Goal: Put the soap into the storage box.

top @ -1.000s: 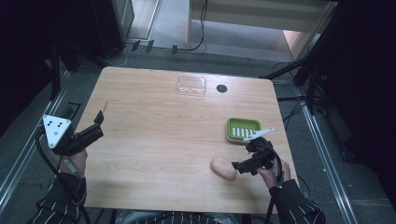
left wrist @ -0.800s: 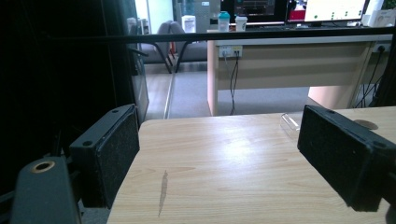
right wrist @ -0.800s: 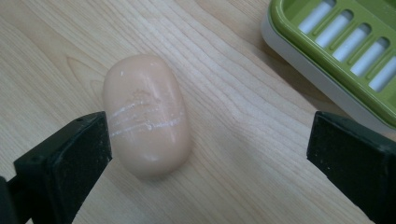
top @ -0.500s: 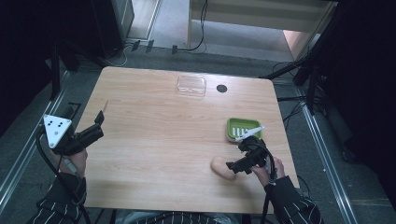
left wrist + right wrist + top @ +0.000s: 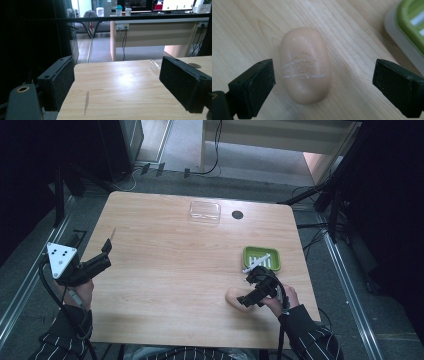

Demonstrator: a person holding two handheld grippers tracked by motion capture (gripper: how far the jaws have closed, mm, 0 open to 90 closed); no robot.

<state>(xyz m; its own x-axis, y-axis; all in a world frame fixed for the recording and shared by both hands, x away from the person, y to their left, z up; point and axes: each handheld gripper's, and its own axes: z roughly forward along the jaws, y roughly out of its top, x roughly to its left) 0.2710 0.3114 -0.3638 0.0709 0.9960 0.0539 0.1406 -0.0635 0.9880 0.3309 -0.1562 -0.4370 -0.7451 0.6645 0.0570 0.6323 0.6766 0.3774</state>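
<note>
A pale peach bar of soap (image 5: 305,66) lies flat on the wooden table (image 5: 165,270); from above the soap (image 5: 234,297) sits near the front right. My right gripper (image 5: 324,86) is open, tilted down over the soap, with one jaw on each side of it and neither touching; in the high view that gripper (image 5: 248,296) covers part of the bar. A green soap dish (image 5: 262,258) stands just behind, its rim (image 5: 409,30) at the right gripper view's edge. My left gripper (image 5: 102,255) hangs open at the table's left edge, nothing between its jaws (image 5: 117,86).
A clear plastic lid (image 5: 204,212) and a small dark round hole (image 5: 237,214) are at the table's far side. The lid's corner (image 5: 155,65) appears in the left gripper view. A desk and cables stand on the floor beyond the table.
My right gripper has moved left and down toward the soap, now straddling it. The left gripper has stayed in place.
</note>
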